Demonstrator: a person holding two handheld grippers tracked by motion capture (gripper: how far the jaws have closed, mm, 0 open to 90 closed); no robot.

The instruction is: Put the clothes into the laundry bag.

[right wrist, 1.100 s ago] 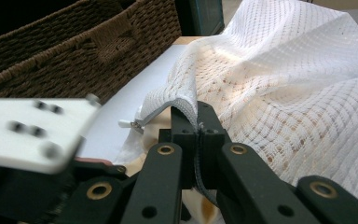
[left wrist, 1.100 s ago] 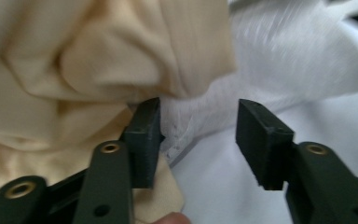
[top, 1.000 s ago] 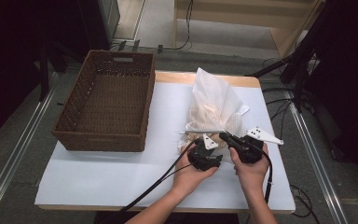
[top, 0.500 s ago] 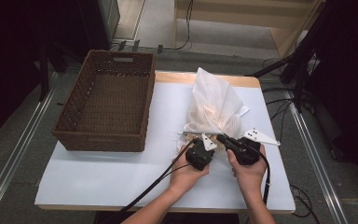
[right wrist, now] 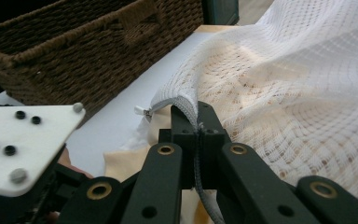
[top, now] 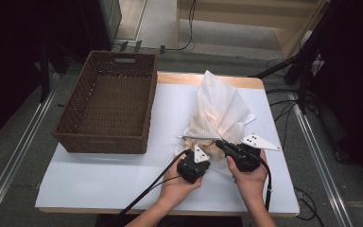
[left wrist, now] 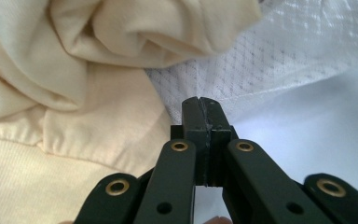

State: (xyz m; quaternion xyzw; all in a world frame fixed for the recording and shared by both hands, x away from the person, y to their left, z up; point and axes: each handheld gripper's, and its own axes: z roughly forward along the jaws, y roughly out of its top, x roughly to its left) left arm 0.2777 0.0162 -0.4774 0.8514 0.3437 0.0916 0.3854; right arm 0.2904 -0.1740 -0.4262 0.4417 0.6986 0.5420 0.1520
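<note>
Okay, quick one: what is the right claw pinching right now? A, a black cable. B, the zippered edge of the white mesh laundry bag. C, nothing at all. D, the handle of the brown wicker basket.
B: in the right gripper view the right claw is clamped on the grey zippered edge of the white mesh laundry bag, away from the brown wicker basket.

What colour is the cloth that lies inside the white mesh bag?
Pale cream-yellow cloth, seen best in the left gripper view, beside the white mesh bag.
</note>
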